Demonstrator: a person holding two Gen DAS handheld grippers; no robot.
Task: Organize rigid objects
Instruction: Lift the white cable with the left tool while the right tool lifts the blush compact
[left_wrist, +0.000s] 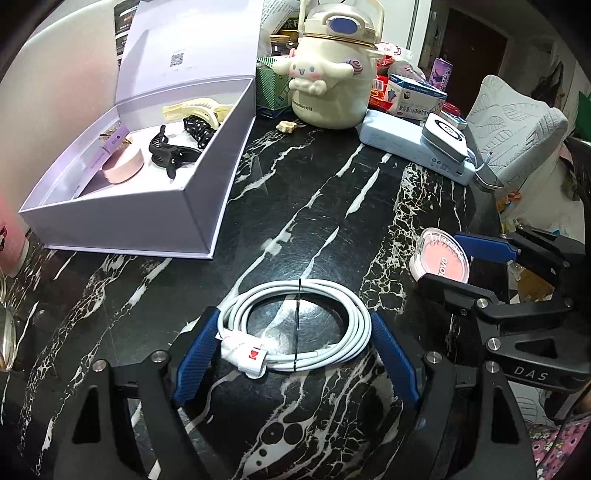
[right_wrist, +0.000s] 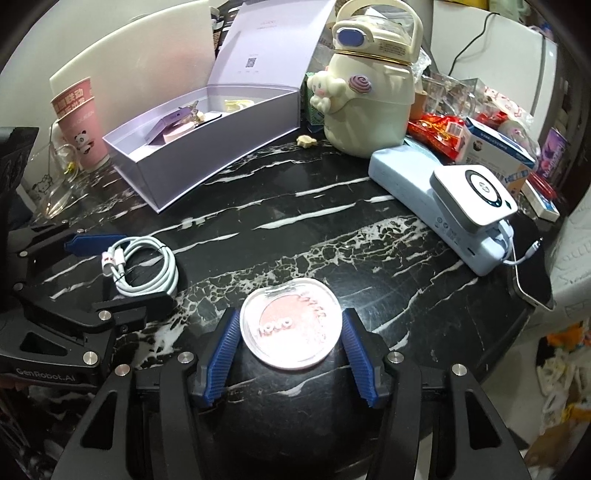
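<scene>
The white cable coil (left_wrist: 295, 325) lies low in the middle of the frame, between the blue pads of the left gripper (left_wrist: 295, 354); both pads touch its sides. The right gripper (right_wrist: 290, 343) stands open around the pink compact (right_wrist: 290, 328), with small gaps. The open lilac box (left_wrist: 207, 206) sits upper left on the black marble table (left_wrist: 314, 206).

We've got open black marble tabletop (right_wrist: 295, 221) down the middle, a clear lane to the open lavender box (left_wrist: 155, 206) at the left. The cream character bottle (left_wrist: 332, 85) blocks the back, the blue case (right_wrist: 424, 195) and white charger (right_wrist: 469, 195) crowd the right, and pink cups (right_wrist: 81, 125) hem the box's far side.
</scene>
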